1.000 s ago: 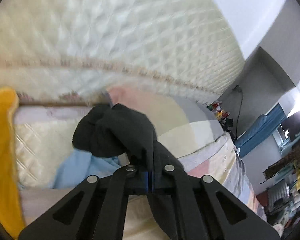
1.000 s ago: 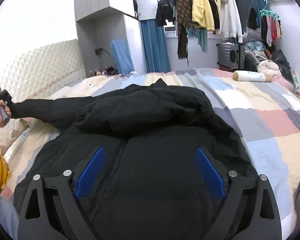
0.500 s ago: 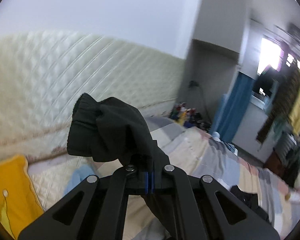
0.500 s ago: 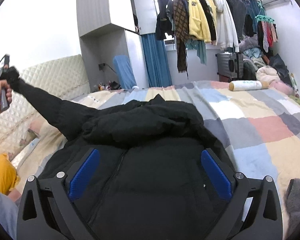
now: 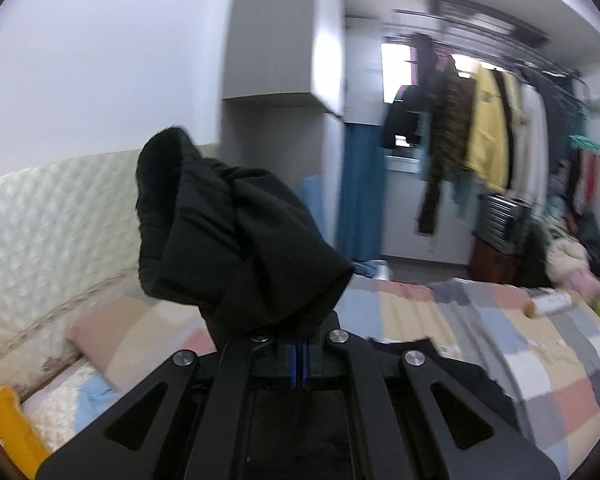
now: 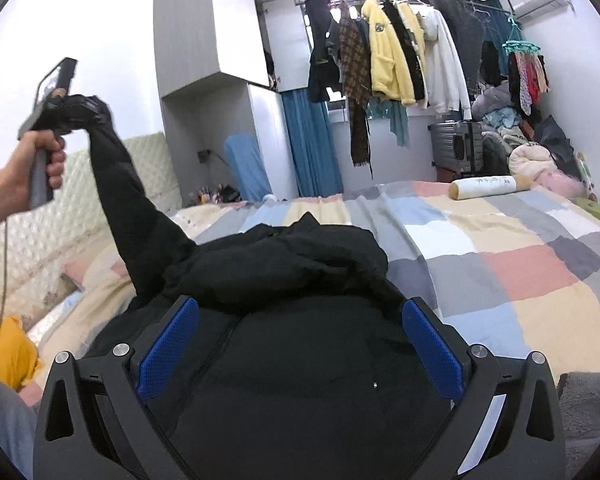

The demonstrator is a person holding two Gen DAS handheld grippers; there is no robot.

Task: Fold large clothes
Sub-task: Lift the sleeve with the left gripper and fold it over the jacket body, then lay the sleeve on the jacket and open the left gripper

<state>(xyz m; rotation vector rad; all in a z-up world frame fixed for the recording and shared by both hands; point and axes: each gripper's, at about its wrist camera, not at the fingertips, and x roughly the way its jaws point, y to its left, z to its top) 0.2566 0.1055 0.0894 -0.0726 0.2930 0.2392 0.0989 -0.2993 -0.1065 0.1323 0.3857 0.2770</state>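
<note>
A large black padded jacket [image 6: 300,320] lies on the bed with its hood bunched at the far end. My left gripper [image 5: 299,364] is shut on the cuff of its left sleeve [image 5: 228,240]. In the right wrist view the left gripper [image 6: 54,92] holds the sleeve [image 6: 128,204] raised high above the bed's left side. My right gripper [image 6: 296,350] is open and empty, low over the jacket's body, with blue pads [image 6: 168,346] either side of the front zip.
The bed has a patchwork quilt [image 6: 500,248] and a cream quilted headboard [image 6: 28,216] on the left. A yellow pillow [image 6: 8,344] lies at the near left. A cylindrical bolster [image 6: 488,186] lies at the far edge. Clothes hang on a rack [image 6: 400,52] behind, beside a suitcase [image 6: 456,146].
My left gripper has lifted the sleeve cuff from low beside the headboard to high above the bed and swung towards the room. My right gripper has stayed open over the jacket body.
</note>
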